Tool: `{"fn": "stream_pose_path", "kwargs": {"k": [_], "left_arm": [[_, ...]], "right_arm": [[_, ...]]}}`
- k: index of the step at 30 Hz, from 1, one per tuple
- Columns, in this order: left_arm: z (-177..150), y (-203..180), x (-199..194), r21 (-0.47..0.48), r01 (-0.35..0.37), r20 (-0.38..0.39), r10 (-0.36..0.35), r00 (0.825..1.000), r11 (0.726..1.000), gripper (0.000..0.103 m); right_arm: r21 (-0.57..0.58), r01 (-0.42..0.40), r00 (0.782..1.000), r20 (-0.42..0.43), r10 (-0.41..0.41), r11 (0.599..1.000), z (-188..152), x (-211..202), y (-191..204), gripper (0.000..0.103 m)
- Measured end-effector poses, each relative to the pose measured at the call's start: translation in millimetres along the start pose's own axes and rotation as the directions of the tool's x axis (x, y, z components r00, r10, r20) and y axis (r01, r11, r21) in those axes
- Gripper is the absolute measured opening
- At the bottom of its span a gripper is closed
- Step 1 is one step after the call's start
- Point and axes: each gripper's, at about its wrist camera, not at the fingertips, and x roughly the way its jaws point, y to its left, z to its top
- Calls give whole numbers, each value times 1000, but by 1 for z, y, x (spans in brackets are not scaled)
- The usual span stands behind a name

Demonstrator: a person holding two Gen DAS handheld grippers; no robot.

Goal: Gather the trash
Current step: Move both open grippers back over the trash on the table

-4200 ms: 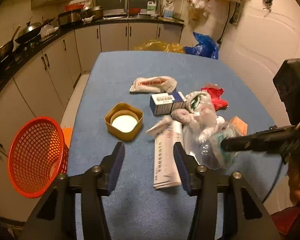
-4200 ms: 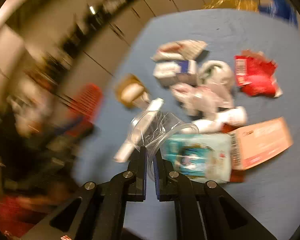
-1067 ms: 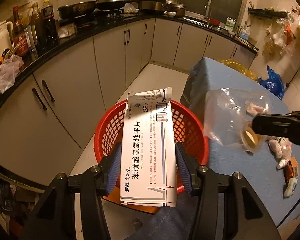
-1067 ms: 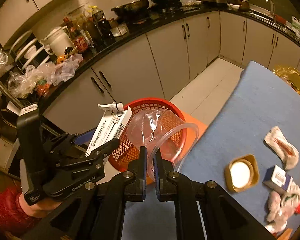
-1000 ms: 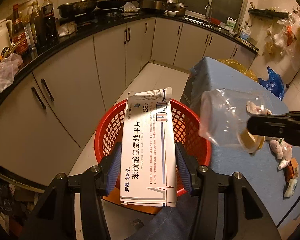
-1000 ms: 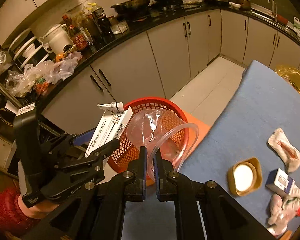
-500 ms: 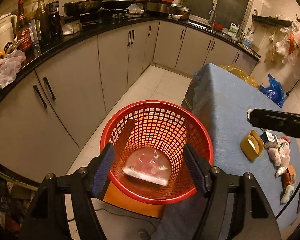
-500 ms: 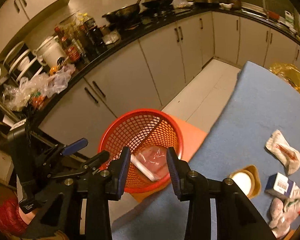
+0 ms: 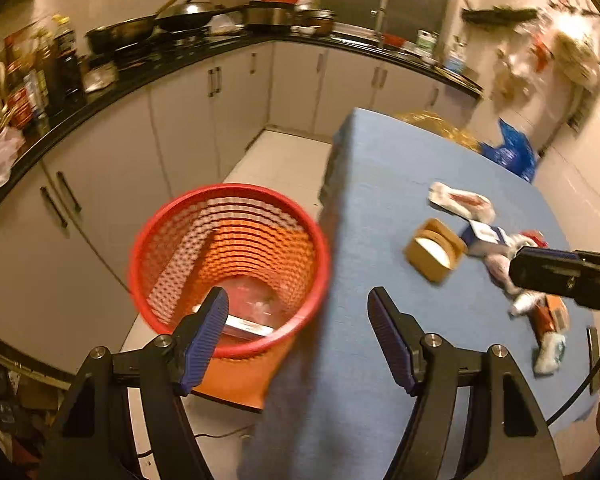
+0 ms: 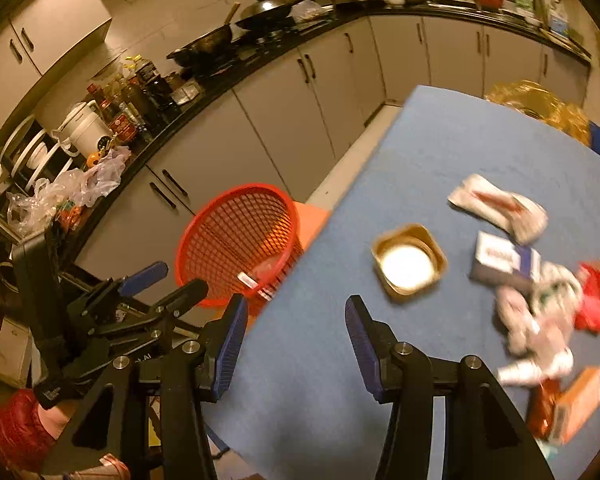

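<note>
A red mesh basket [image 9: 228, 268] stands on the floor beside the blue table [image 9: 380, 208]; it also shows in the right wrist view [image 10: 236, 248]. A white box and a clear plastic cup [image 9: 252, 312] lie in its bottom. My left gripper [image 9: 298, 328] is open and empty, above the basket's right rim and the table edge. My right gripper [image 10: 296, 340] is open and empty over the table's near left edge [image 10: 420, 152]. Loose trash lies on the table: a gold tray [image 10: 408, 264], a white wrapper [image 10: 496, 204], a blue-white box [image 10: 504, 264], and a pile of wrappers [image 10: 548, 312].
Grey kitchen cabinets [image 9: 180, 120] with a black counter carrying pans and bottles run behind the basket. An orange stool or mat [image 9: 236, 376] lies under the basket. A yellow bag [image 10: 536, 108] and a blue bag [image 9: 508, 156] sit beyond the table's far end.
Both grippers opened and dropped the white box and the clear cup into the basket. Since then both have swung right, toward the table.
</note>
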Motion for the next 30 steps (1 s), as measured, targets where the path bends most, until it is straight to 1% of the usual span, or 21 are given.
{"fn": "stream_pose_path", "kwargs": {"k": [5,9,17,20,25,27,30], "left_arm": [[-10,-48,-3,81,25,-10,-24,1000,996,74],[-15,-78,-3,123,56,-26,-53,998,991,74],[-22,-137,0,217,114,-53,-105,993,969,74],[-21,-158,2,248,132,-61,-120,991,960,74],[-17,-190,4,304,166,-76,-150,986,938,75],[-17,-199,6,320,189,-91,-168,982,929,75],[-20,-216,11,341,245,-135,-210,968,907,78]], "right_arm": [[55,30,1000,6,-30,998,-34,-29,-35,55],[102,58,998,12,-59,993,-56,-51,-62,55],[217,106,993,33,-116,970,-89,-86,-112,55],[263,121,989,48,-139,957,-100,-101,-131,55],[356,148,981,65,-183,923,-119,-123,-164,55],[393,161,977,64,-202,905,-126,-131,-177,55],[447,177,972,60,-227,877,-138,-141,-197,55]]}}
